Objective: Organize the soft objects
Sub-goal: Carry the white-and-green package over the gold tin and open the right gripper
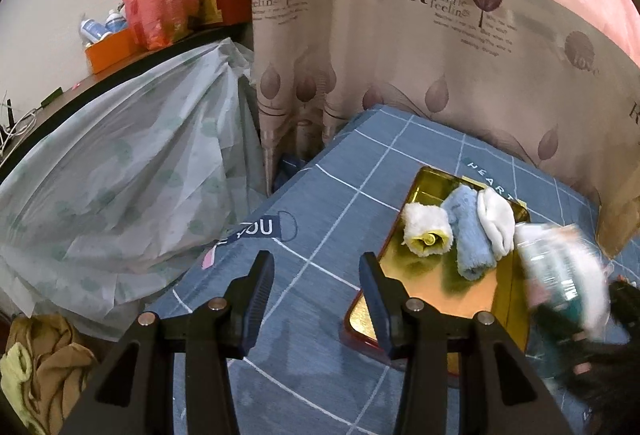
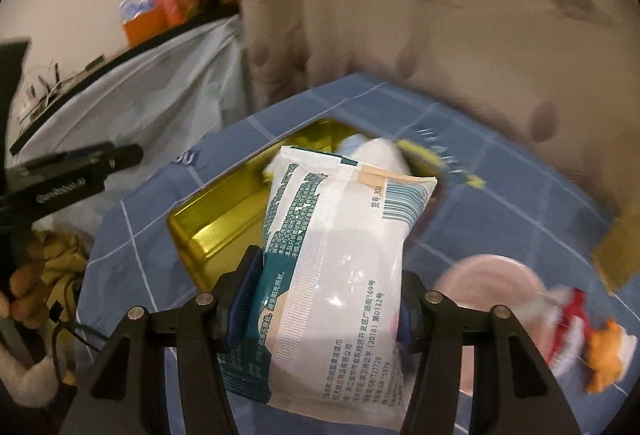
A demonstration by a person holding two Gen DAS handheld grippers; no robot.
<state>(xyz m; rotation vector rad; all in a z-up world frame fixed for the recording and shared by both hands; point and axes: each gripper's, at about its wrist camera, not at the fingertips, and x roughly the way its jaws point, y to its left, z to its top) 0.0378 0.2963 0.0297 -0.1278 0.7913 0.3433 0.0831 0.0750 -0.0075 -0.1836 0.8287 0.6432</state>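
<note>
A gold tray with a red rim lies on the blue checked bedsheet. In it lie three rolled towels side by side: a white and yellow roll, a light blue roll and a white roll. My left gripper hangs open over the sheet by the tray's near left corner, with nothing between its fingers. My right gripper is shut on a white and teal pack of wipes, held above the gold tray. The same pack shows blurred at the tray's right side.
A patterned curtain hangs behind the bed. A pale plastic sheet drapes a table at the left, with an orange box and red bag on top. A pink round container and a small red and orange toy lie right of the tray.
</note>
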